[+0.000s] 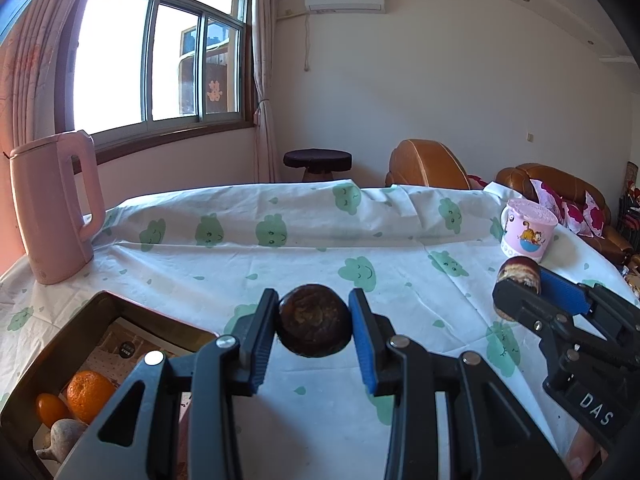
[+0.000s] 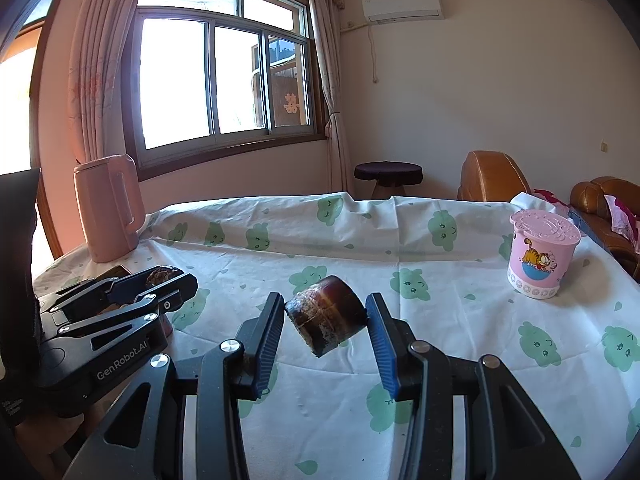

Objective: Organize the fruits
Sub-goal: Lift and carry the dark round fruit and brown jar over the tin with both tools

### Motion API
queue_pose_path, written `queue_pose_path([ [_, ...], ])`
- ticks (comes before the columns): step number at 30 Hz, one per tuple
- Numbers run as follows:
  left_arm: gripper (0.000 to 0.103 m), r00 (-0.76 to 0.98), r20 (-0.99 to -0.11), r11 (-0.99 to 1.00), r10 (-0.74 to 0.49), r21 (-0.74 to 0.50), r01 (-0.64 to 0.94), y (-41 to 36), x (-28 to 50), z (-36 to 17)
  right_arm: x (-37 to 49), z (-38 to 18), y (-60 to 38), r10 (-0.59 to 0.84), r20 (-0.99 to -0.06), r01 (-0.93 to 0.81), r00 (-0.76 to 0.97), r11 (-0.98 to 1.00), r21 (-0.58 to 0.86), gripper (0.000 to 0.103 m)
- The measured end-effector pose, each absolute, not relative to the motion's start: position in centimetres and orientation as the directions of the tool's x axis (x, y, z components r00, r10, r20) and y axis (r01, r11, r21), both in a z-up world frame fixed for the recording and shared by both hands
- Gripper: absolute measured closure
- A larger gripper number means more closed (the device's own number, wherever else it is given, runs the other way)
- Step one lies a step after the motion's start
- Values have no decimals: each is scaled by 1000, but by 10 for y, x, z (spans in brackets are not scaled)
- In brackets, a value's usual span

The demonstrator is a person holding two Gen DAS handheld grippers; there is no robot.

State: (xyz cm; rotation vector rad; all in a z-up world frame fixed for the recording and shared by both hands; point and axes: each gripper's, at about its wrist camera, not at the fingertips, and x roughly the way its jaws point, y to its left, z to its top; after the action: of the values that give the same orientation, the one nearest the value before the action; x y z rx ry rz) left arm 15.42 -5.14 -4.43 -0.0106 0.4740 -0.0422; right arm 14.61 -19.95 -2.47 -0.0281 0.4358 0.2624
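My left gripper [image 1: 314,322]: black frame, blue ribbed pads, holding dark brown round fruit [image 1: 314,320] with yellowish mottling. My right gripper [image 2: 326,320]: same black and blue, around dark brown cut piece [image 2: 326,314] with pale tan bands. Tablecloth [image 1: 280,256] white, printed with green smiling clouds and small drops. Kettle [image 1: 52,208] plain pink. Cup [image 2: 540,258] pink, orange cartoon cat print. Tray [image 1: 52,340] dark brown, oranges [image 1: 90,396] bright orange inside.
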Motion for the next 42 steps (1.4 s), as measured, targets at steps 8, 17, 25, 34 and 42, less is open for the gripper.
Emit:
queue_pose_path([
  [8,65,902,-430,999,-37,-16,33,-51,148,-42,141,-24,-200,241,-397,-253,886,967,23,58],
  [17,65,919,-394,1000,-22,6,27,-53,139,-39,135,-20,-202,238,-364,-247,901,969,21,58],
  [25,65,927,-375,1000,-15,11,21,-53,133,-37,125,-17,-199,230,-321,-245,919,970,-5,58],
  [34,65,930,-368,1000,-19,12,25,-51,127,-36,118,-16,-198,223,-305,-240,926,971,-17,58],
  [42,65,927,-374,1000,-20,8,25,-47,120,-36,116,-16,-195,223,-305,-244,926,969,-30,58],
])
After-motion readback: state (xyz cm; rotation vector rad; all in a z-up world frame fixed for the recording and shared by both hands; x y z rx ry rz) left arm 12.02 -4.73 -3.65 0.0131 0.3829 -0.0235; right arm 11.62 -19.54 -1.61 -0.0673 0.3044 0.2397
